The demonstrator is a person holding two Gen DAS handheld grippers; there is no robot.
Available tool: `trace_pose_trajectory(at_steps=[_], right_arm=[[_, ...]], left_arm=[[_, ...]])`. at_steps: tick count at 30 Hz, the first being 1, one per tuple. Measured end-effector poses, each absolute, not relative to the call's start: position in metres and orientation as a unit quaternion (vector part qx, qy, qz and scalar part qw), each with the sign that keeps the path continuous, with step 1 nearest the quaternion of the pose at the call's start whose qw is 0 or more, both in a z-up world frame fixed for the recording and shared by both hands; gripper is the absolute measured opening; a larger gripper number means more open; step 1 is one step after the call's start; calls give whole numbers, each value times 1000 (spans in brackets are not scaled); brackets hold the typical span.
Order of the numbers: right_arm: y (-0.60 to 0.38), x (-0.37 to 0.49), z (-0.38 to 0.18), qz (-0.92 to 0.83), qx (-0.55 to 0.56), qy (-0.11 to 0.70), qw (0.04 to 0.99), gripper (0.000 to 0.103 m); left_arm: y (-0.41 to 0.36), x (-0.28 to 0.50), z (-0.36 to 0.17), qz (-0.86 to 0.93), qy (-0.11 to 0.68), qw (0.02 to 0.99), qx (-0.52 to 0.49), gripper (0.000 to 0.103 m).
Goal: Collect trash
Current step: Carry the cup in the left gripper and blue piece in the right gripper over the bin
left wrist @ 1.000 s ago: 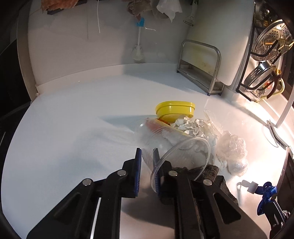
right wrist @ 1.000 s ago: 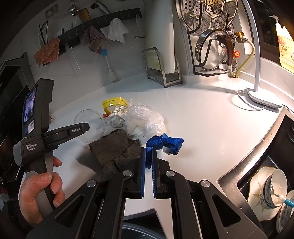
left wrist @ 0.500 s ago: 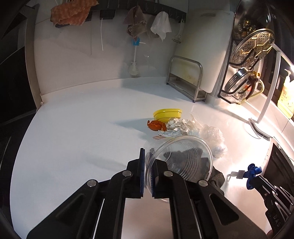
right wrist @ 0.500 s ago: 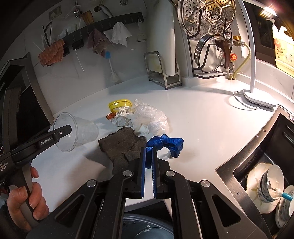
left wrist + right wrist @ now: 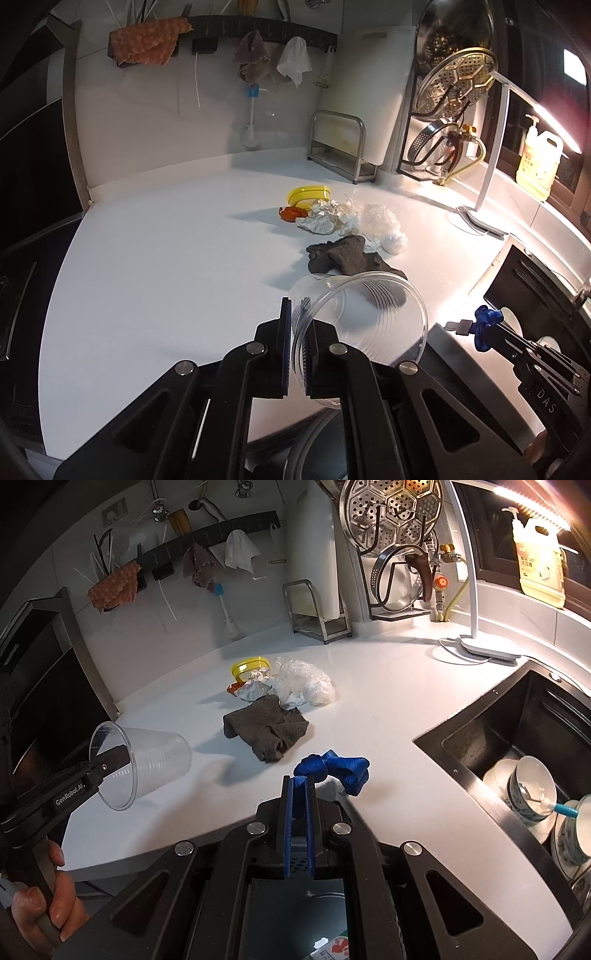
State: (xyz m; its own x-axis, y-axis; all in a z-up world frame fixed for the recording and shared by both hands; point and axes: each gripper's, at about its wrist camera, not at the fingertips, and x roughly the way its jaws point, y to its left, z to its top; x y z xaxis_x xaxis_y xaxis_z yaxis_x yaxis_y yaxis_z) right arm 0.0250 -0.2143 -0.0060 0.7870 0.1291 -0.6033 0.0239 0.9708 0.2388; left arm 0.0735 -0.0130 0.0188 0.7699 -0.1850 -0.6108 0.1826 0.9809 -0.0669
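The left tool (image 5: 297, 325) is closed narrow on the rim of a clear cup (image 5: 362, 314), holding it on its side above the near edge of the white worktop (image 5: 166, 266). The right tool (image 5: 300, 797) pinches a blue strap (image 5: 336, 768), also off the worktop. Farther out lies a dark cloth (image 5: 266, 727); beyond it are crumpled foil (image 5: 255, 690), a clear bag (image 5: 306, 683) and a yellow lid (image 5: 249, 666). A sink (image 5: 480, 727) lies to the right.
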Motion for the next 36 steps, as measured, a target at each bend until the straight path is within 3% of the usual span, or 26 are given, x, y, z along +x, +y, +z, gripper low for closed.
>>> trace_pose_trajectory(at_steps=[19, 36], right_arm=[[-200, -66, -58, 18, 114, 366, 923, 6], [-199, -76, -87, 27, 131, 391, 911, 6]], left_arm=[[-30, -10, -34, -149, 356, 922, 21, 6], [-37, -23, -71, -162, 401, 901, 37, 6]])
